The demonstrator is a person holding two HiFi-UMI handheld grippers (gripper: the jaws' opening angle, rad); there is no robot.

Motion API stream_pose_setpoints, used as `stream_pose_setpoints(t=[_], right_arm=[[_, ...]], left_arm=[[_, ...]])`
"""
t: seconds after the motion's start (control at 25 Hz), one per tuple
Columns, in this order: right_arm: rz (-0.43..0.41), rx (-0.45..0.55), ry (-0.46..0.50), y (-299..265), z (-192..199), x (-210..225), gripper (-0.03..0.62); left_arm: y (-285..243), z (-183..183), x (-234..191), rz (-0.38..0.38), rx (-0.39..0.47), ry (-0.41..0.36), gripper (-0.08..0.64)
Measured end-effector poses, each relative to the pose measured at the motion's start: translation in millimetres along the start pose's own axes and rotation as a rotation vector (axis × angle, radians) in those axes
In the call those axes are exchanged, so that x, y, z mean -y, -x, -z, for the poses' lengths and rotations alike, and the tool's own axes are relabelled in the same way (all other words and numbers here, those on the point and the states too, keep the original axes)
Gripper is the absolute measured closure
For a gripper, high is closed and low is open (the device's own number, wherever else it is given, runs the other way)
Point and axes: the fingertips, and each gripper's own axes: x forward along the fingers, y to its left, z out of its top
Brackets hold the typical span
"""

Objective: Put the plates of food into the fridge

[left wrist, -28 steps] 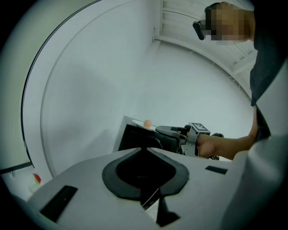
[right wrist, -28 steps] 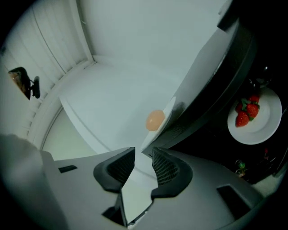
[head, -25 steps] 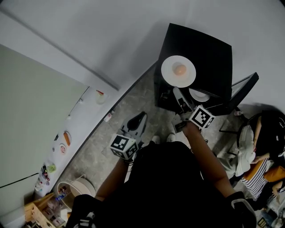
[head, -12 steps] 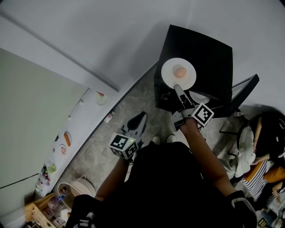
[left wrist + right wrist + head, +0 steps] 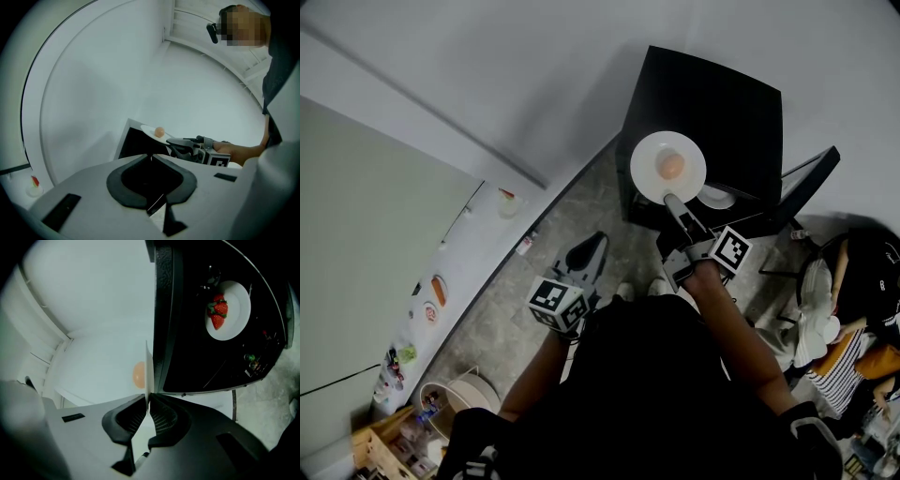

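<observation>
Claw R (image 5: 149,399) just closed on plate (image 5: 652,173) rim; strawberry plate (image 5: 241,301) on table (image 5: 722,94).

Glossy white plate (image 5: 649,176), matt black table (image 5: 722,94), speckled stone floor (image 5: 567,220)

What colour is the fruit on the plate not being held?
Red with green tops: strawberries, shown best in the right gripper view.

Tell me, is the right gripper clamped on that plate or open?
Clamped. The right gripper has just been closing, and its jaws now pinch the rim of the white plate.
</observation>
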Motion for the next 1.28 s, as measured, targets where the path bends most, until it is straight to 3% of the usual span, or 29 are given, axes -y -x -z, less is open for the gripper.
stream_pose_setpoints(t=[0.4,0.64,0.92,1.12,1.28], right_arm=[[0.009,-0.065,-0.028,39.8,32.7,3.8,0.554],[0.018,-0.115,0.009,60.3,50.4,5.8,0.554],[0.052,-0.125,-0.041,70.8,52.7,37.3,0.554],[0.107,-0.154,0.030,73.9,51.6,58.3,0.554],[0.135,-0.157,0.032,71.0,49.8,74.2,0.554]], left_arm=[[12.7,18.8,19.4,0.000,-0.015,0.023,0.535],[23.0,27.8,29.4,-0.008,-0.015,0.027,0.535],[26.6,30.3,30.8,-0.019,-0.009,0.028,0.535],[27.0,25.0,35.4,-0.018,0.006,0.023,0.535],[30.6,27.3,33.6,-0.028,0.000,0.026,0.535]])
